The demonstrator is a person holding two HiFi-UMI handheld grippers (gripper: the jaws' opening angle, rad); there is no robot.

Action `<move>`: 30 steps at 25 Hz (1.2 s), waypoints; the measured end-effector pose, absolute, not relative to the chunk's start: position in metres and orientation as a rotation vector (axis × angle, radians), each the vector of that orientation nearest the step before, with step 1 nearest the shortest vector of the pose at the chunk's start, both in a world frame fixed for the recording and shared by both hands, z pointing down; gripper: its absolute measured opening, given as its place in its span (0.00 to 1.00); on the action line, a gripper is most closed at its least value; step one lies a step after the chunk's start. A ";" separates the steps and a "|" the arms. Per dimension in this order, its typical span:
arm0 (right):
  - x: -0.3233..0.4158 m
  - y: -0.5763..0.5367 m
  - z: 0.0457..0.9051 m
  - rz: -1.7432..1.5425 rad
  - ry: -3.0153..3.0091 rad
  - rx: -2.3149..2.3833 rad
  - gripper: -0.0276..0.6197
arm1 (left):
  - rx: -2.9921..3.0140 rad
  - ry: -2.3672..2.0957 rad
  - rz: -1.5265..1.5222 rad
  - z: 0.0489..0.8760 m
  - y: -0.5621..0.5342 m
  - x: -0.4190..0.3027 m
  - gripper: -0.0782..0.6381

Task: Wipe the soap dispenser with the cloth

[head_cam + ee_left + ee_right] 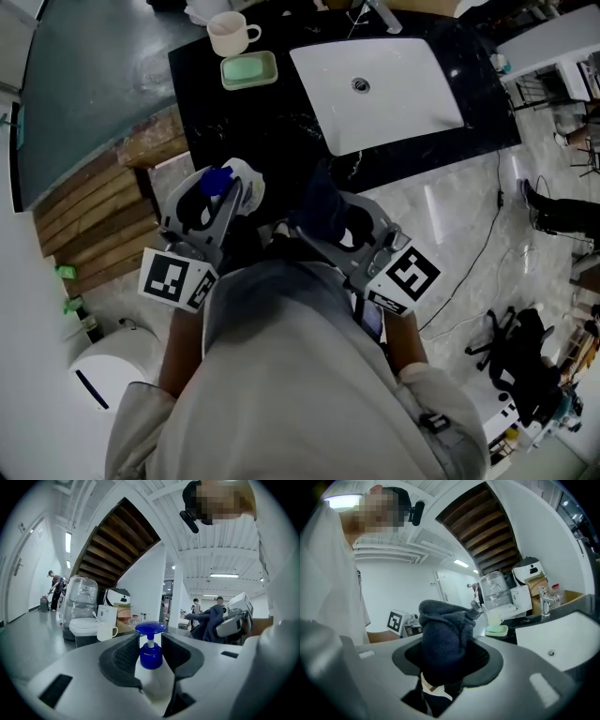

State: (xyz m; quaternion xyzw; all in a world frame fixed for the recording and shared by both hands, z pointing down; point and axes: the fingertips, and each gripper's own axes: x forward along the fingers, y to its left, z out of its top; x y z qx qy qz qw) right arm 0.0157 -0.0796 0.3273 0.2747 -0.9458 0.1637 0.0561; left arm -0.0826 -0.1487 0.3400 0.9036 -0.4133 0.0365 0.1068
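Dispenser (157,679) stands clamped in the left hand-held gripper (151,645); the right hand-held gripper (449,657) grips a dark cloth (442,627), both just before the sink (394,103). Mug (230,34) and green dish (249,70) sit on the table (239,127) left of it.

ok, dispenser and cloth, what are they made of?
The dispenser is likely plastic: glossy blue pump head, smooth white body. The cloth looks like soft dark-blue fabric, maybe terry or microfibre: fuzzy nap, loose folds.
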 end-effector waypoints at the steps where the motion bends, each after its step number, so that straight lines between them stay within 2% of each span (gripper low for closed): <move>1: 0.013 -0.079 0.329 0.490 -2.857 0.806 0.31 | 2.657 -1.222 0.099 0.340 -0.149 -0.084 0.31; 16: -0.045 -0.095 0.386 0.380 -2.554 0.411 0.31 | 2.610 -1.272 0.008 0.341 -0.151 -0.093 0.31; 30: -0.063 -0.106 0.406 0.308 -2.474 0.337 0.31 | 2.607 -1.248 -0.006 0.341 -0.152 -0.092 0.31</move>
